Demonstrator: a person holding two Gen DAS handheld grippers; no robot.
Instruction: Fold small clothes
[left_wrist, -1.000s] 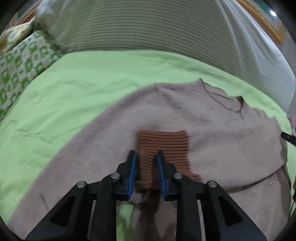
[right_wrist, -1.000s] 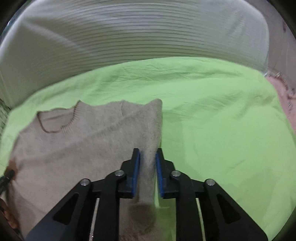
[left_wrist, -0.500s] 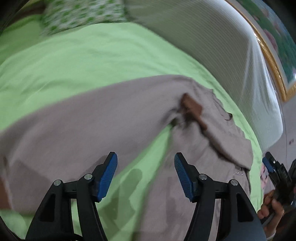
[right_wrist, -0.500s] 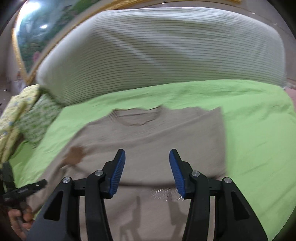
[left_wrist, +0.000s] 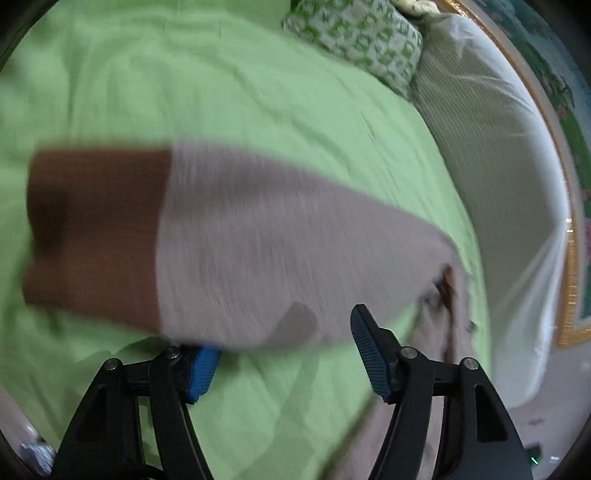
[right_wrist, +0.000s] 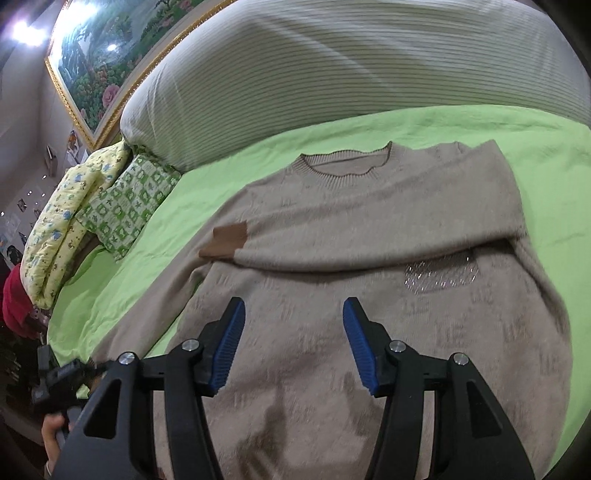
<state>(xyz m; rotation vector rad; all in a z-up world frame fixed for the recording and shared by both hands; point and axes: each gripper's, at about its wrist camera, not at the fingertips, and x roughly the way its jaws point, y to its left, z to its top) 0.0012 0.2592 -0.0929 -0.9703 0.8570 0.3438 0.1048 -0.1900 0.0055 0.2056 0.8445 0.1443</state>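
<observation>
A beige knit sweater (right_wrist: 369, 236) lies flat on the green bedsheet (right_wrist: 221, 173), neck towards the headboard. Its right sleeve is folded across the chest, brown cuff (right_wrist: 227, 242) at the left. My right gripper (right_wrist: 293, 343) is open and empty above the sweater's lower body. In the left wrist view, the other sleeve (left_wrist: 280, 243) with its brown cuff (left_wrist: 96, 232) lies spread on the sheet. My left gripper (left_wrist: 284, 347) is open and empty right at the sleeve's near edge, which hides the left fingertip.
A striped white bolster (right_wrist: 332, 62) runs along the headboard. A green patterned pillow (right_wrist: 125, 203) and a yellow quilt (right_wrist: 66, 206) lie at the bed's left. A framed picture (right_wrist: 103, 55) hangs above. The left gripper shows in the right wrist view (right_wrist: 55, 376).
Both grippers have opened and let go of the sweater's sleeves. The right one has pulled back over the body. The left one has swung left to the spread-out sleeve.
</observation>
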